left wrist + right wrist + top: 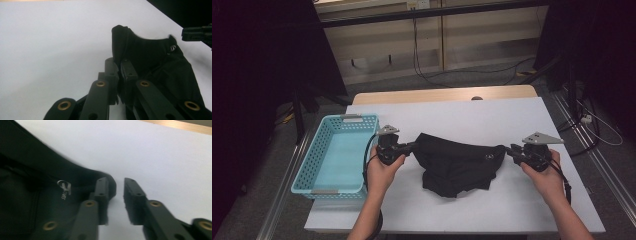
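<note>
Black garment (pixel 457 162) mid-table, left gripper (pixel 414 146) pinching its edge, basket (pixel 332 186) beside.

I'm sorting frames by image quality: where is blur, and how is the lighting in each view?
High view: even light on the white table, dark surroundings. Left gripper view: black garment sharp, fingers soft. Right gripper view: garment edge smeared by blur, its fingers fairly crisp.

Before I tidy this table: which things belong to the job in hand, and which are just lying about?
In the job:
- black garment
- left gripper, clamped on its left corner
- right gripper, jaws open at its right corner
- blue basket, likely where it goes

Lying about:
- cables on the floor behind
</note>
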The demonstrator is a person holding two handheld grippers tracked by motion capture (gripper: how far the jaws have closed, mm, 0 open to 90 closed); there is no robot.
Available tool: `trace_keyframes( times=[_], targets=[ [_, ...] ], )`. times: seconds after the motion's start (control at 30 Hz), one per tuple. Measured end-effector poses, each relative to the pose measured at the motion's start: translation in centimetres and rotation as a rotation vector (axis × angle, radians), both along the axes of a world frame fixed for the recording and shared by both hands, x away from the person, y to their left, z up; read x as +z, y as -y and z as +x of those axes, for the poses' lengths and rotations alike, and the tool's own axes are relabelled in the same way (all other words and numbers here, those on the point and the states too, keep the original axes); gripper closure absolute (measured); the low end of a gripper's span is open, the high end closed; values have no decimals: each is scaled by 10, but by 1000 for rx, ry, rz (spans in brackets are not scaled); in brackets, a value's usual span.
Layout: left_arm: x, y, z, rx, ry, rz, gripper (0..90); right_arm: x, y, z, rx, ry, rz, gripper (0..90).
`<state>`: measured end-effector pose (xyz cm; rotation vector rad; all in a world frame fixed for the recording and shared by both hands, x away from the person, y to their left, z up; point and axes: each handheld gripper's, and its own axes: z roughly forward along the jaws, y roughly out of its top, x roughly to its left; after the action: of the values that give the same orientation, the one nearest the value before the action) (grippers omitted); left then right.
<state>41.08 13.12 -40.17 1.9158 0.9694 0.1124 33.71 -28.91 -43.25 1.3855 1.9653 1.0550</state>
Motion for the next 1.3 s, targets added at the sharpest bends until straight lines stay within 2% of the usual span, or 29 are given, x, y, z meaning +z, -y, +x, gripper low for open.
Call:
trace_keyframes(
  times=[0.1, 0.2, 0.33, 0.47, 0.57, 0.63, 0.7, 0.77, 0.9, 0.97, 1.03, 1.07, 1.13, 1.17, 1.3],
  targets=[
    [-2, 0, 1, -1, -5, 3, 859, 3, 3, -2, -20, 10, 31, 606],
    [-2, 2, 1, -2, -8, 6, 859, 0, 1, 0, -26, -5, 54, 538],
    [-1, 0, 1, 1, 0, 16, 859, -9, -8, 6, -25, -56, 39, 520],
    [3, -6, 1, 29, 9, 19, 860, -20, -19, 13, -10, -109, -3, 499],
    [6, -12, 2, 52, 21, 32, 860, -19, -22, 14, 11, -96, 18, 466],
    [6, -16, 2, 60, 19, 31, 860, -16, -22, 14, 2, -81, 20, 427],
    [5, -18, 3, 63, 12, 26, 860, -14, -23, 14, -6, -74, 7, 426],
    [4, -18, 4, 70, 11, 30, 860, -12, -23, 16, -7, -69, 26, 430],
    [3, -21, 5, 82, 8, 42, 860, -11, -25, 20, -20, -66, 25, 459],
    [4, -23, 6, 89, 11, 48, 860, -13, -26, 25, -45, -67, 26, 481],
    [3, -24, 6, 91, 8, 47, 860, -16, -28, 30, -44, -83, 21, 499],
    [2, -24, 6, 93, 8, 51, 860, -19, -31, 32, -25, -100, 11, 526],
    [0, -23, 7, 89, -2, 57, 860, -24, -39, 34, 10, -129, -34, 546],
    [-1, -23, 7, 89, -4, 56, 859, -27, -44, 34, 6, -120, -52, 548],
    [-4, -21, 7, 80, -11, 58, 858, -28, -47, 33, 3, -138, -26, 590]
  ],
)
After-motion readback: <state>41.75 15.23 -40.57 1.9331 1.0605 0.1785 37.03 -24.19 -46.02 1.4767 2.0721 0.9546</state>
